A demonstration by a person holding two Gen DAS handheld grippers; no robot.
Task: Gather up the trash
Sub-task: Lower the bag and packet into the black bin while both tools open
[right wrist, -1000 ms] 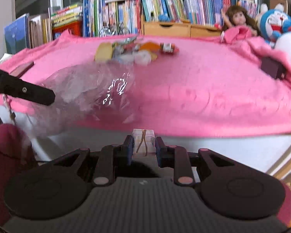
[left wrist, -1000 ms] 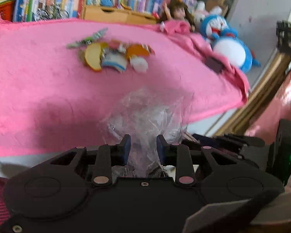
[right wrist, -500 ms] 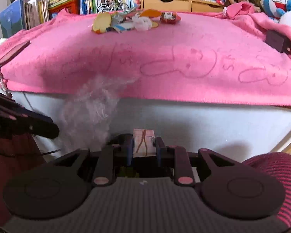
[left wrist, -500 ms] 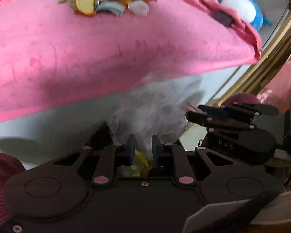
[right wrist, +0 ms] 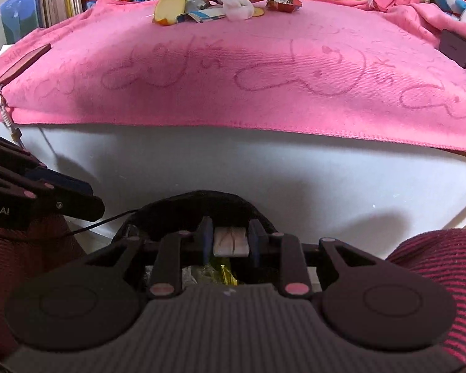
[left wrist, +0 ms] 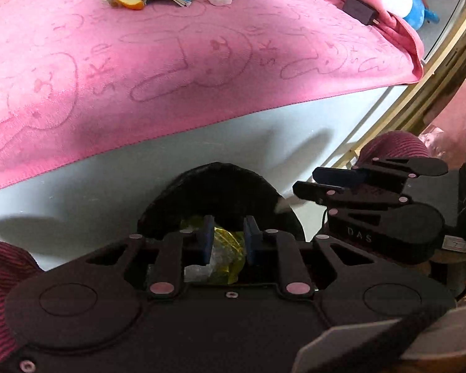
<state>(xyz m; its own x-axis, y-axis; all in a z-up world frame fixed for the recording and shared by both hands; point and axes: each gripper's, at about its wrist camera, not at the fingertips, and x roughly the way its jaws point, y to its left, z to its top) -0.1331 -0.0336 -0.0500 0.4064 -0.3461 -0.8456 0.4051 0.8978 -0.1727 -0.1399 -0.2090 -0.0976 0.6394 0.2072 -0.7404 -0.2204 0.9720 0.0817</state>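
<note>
Now both of my grippers hang over the dark round bin (left wrist: 216, 186) that sits against the white front of the table, below the hem of the pink towel (left wrist: 171, 62). My left gripper (left wrist: 227, 239) has its blue pads nearly together, pinching the crumpled clear plastic bag (left wrist: 216, 256), with yellow wrappers (left wrist: 230, 239) lying just behind it in the bin. My right gripper (right wrist: 230, 239) has just been opening: its jaws now stand apart, and the small pale paper scrap (right wrist: 230, 242) sits between them with a gap on each side, so I no longer squeeze it. In the left view that gripper shows at three o'clock, side-on. More trash (right wrist: 208, 9), peel and wrappers, lies heaped on the towel at twelve o'clock, well apart from the bin. A black charger (right wrist: 456, 46) rests on the towel at two o'clock.
</note>
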